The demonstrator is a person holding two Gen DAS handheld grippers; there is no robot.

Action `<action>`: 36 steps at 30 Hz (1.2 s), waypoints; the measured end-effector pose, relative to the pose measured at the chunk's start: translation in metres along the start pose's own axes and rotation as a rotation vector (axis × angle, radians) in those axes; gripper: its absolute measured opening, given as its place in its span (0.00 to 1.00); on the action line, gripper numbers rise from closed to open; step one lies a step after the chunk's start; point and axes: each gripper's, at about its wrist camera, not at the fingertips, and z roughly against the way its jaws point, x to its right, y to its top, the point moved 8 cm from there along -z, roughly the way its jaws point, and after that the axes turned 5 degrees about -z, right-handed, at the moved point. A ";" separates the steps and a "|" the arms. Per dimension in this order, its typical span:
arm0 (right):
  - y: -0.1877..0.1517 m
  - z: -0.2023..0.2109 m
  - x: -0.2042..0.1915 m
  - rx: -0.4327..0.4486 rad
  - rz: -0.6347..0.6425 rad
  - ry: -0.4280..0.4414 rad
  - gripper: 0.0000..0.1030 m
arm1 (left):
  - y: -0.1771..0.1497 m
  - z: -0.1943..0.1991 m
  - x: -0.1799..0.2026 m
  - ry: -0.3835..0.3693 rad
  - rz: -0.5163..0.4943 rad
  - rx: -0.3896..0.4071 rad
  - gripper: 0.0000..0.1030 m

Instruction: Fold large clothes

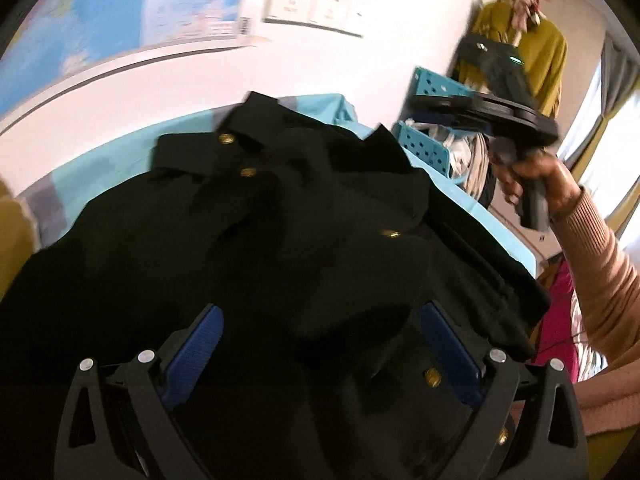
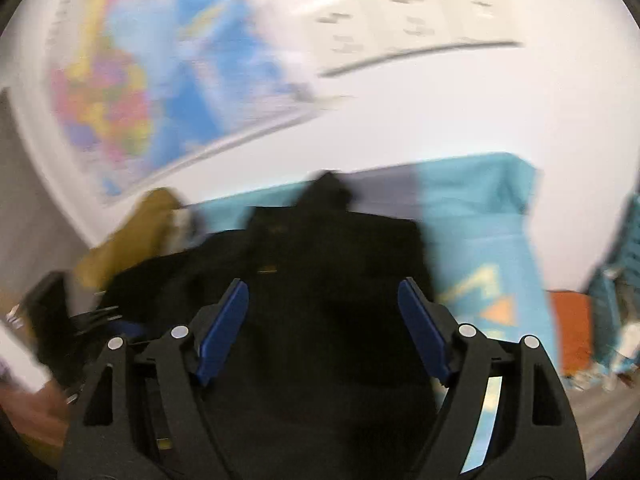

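Observation:
A black garment (image 1: 280,220) with gold buttons lies crumpled on a turquoise cover (image 1: 100,168). Its collar points toward the far wall. My left gripper (image 1: 322,307) hangs low over the garment's near part, blue pads wide apart, open, with dark cloth below the gap but not pinched. In the right wrist view, which is blurred, my right gripper (image 2: 323,281) is open above the same black garment (image 2: 340,240), and nothing is caught between its pads. In the left wrist view a hand (image 1: 532,176) in a pink sleeve holds that gripper up at the right, above the garment's edge.
Blue perforated baskets (image 1: 424,144) with clothes stand beyond the cover's right side. Mustard garments (image 1: 548,60) hang in the corner. A wall map (image 1: 100,20) and sockets (image 1: 312,4) are behind. A mustard cloth (image 2: 136,232) lies left of the black garment, and an orange item (image 2: 570,328) at right.

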 end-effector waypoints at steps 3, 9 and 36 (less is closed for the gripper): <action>-0.004 -0.027 0.018 -0.078 0.008 -0.044 0.75 | 0.007 -0.022 0.008 0.033 -0.033 -0.037 0.93; -0.017 -0.063 0.038 -0.202 0.025 -0.065 0.16 | 0.005 -0.034 -0.041 0.051 0.134 -0.098 0.20; -0.021 -0.022 -0.051 -0.015 0.171 0.036 0.55 | 0.003 -0.019 -0.144 0.124 0.347 -0.058 0.52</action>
